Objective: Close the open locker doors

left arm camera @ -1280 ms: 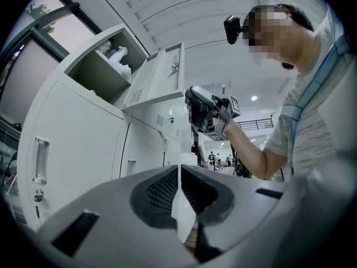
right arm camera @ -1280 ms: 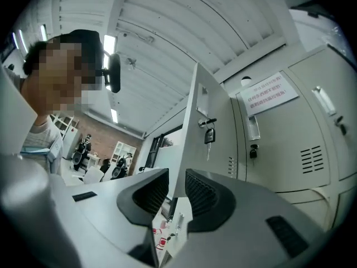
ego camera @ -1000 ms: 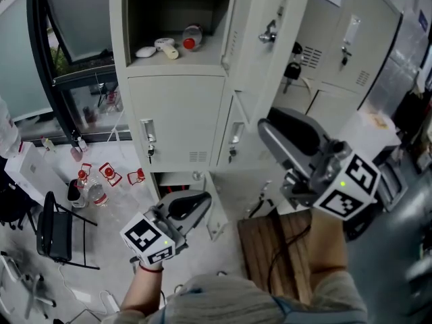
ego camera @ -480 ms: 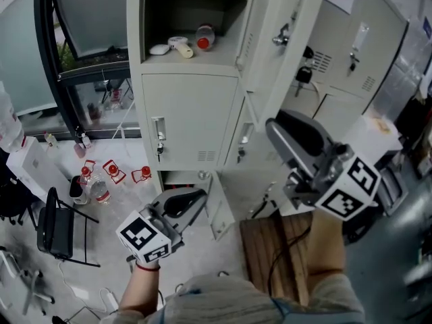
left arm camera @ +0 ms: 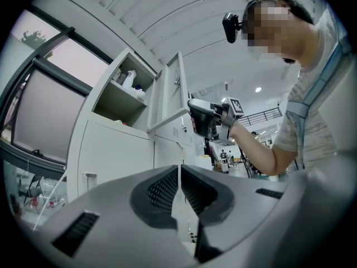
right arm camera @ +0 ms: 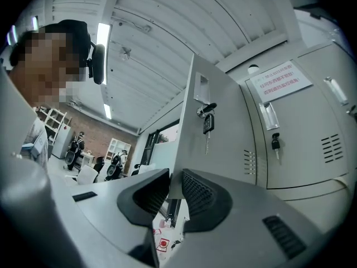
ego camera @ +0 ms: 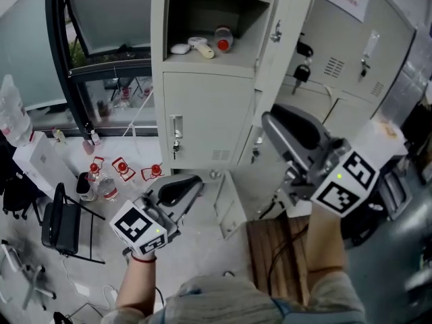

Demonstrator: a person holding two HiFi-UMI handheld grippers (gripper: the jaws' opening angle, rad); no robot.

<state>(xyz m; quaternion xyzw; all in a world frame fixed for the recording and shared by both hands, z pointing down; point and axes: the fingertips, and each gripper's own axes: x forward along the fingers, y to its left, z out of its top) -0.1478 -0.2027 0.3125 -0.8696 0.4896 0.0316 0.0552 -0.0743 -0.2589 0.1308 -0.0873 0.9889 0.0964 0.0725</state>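
Sheet-steel upper locker door (ego camera: pixel 282 52) stands swung out, edge toward you, above your right hand-held gripper (ego camera: pixel 280 125). A small bottom door (ego camera: pixel 228 206) is open too. Left hand-held gripper (ego camera: pixel 189 185) and the right one have jaws almost together, holding nothing. The door looks light, stiff and smooth, so I judge you should push flat near the lock, not pinch.

Locker doors (ego camera: pixel 202 117) look smooth matt painted metal, floor boards (ego camera: pixel 277 262) rough wood
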